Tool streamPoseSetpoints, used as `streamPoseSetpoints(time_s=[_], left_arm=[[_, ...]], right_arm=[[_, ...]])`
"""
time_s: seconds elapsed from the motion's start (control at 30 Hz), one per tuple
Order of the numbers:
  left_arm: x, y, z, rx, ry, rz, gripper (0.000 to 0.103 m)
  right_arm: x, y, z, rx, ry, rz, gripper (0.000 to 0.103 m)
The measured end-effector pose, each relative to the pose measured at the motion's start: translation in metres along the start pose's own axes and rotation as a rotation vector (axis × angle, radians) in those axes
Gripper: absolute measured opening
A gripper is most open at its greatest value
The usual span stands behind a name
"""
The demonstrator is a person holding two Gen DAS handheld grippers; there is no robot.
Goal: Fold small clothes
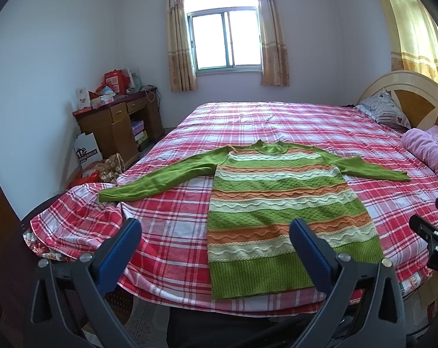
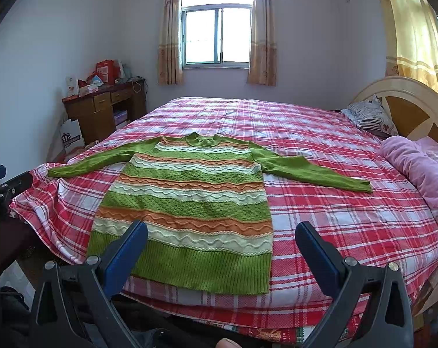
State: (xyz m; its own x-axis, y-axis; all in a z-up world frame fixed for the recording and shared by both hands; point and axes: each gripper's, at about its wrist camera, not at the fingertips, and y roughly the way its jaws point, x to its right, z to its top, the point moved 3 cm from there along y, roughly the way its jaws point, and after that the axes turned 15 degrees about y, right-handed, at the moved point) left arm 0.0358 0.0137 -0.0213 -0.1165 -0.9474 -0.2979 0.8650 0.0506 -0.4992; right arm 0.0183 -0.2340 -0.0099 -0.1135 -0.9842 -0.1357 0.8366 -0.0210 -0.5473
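Note:
A knitted sweater (image 1: 265, 200) (image 2: 190, 191) with green, orange and cream stripes lies flat on the bed, both green sleeves spread out sideways, hem toward me. My left gripper (image 1: 216, 226) hovers open above the near edge of the bed, its right finger over the sweater's lower part, nothing held. My right gripper (image 2: 221, 229) is open too, above the hem, its left finger over the sweater's lower left corner. The right gripper also shows at the right edge of the left wrist view (image 1: 433, 226), and the left gripper at the left edge of the right wrist view (image 2: 4, 188).
The bed (image 1: 276, 121) has a red and white plaid sheet. A pink blanket (image 2: 419, 171) and a pillow (image 2: 369, 116) lie by the wooden headboard (image 2: 416, 107) on the right. A cluttered wooden desk (image 1: 117, 121) and bags (image 1: 87, 150) stand by the far left wall.

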Motion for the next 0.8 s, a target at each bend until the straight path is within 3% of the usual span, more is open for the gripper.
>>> streamPoseSetpoints(time_s=[0.8], left_arm=[[-0.0008,0.0009,-0.0006,-0.002,0.000,-0.001,0.103]], right_arm=[[0.0006,0.0020,-0.0015,-0.006,0.002,0.003,0.102]])
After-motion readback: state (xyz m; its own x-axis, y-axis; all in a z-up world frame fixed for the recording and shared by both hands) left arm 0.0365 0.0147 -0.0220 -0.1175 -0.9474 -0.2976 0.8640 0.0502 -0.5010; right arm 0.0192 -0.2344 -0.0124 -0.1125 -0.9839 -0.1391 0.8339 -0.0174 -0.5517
